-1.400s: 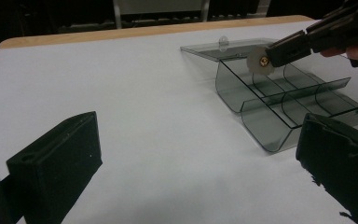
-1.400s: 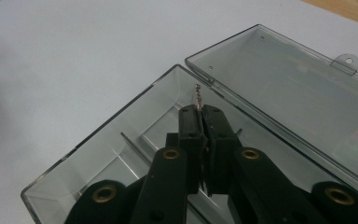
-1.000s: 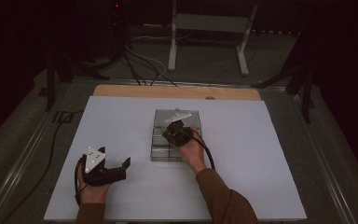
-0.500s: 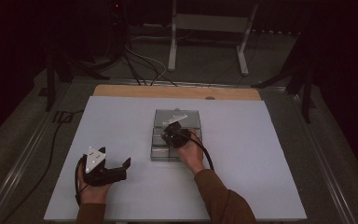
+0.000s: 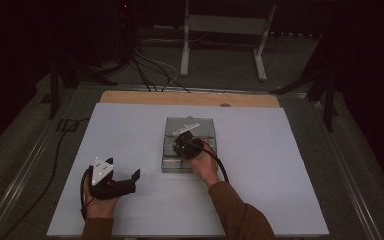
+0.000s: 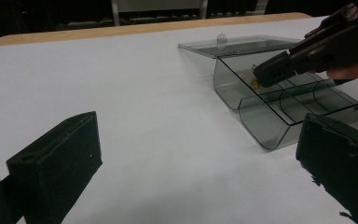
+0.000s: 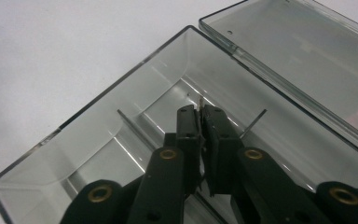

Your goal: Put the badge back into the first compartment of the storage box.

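Observation:
A clear smoky plastic compartment box [image 5: 166, 150] lies mid-table, its lid [image 5: 200, 125] folded open flat behind it. My right gripper [image 5: 182, 141] hangs over the box, tips down inside a compartment [image 7: 121, 154]. In the right gripper view its jaws [image 7: 200, 112] are shut on a small thin metal piece [image 7: 201, 101] that pokes out at the tips. From the left gripper view, the box [image 6: 261, 126] and the right gripper [image 6: 265, 74] sit at the right. My left gripper [image 5: 125, 173] rests on the white table at the front left, open [image 6: 196, 154], with nothing between its jaws.
The white tabletop [image 5: 280, 150] ends in a wooden strip [image 5: 190, 98] at the far edge. Cables [image 5: 150, 70] and a metal stand [image 5: 225, 30] lie on the dark floor beyond. A cable [image 5: 55, 165] trails off the table's left side.
My right gripper has shifted slightly left and nearer over the box. The left gripper has barely moved.

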The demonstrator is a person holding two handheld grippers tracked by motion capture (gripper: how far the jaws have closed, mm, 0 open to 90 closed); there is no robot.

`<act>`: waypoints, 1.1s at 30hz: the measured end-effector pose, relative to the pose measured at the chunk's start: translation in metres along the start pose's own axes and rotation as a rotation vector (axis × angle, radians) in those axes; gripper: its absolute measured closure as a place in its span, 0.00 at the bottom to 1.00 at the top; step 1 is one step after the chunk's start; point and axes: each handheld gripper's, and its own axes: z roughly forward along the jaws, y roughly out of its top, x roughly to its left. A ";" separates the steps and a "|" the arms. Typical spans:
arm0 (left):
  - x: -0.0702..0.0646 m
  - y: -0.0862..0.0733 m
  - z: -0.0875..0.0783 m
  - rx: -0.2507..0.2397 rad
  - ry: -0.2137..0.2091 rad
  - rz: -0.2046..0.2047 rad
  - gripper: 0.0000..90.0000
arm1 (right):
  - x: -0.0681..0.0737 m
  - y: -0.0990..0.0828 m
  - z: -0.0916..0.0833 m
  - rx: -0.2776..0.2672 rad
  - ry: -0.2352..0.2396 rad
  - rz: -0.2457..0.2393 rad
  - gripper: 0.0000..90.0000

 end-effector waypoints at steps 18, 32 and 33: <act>0.000 0.000 0.000 0.001 0.002 -0.002 0.02 | -0.003 0.001 -0.005 -0.046 0.101 0.035 0.59; -0.001 0.000 0.001 0.001 -0.001 -0.001 0.02 | -0.014 0.005 -0.023 -0.115 0.093 0.107 0.05; -0.001 0.000 0.001 0.001 -0.002 -0.003 0.02 | -0.015 0.005 -0.024 -0.121 0.098 0.113 0.04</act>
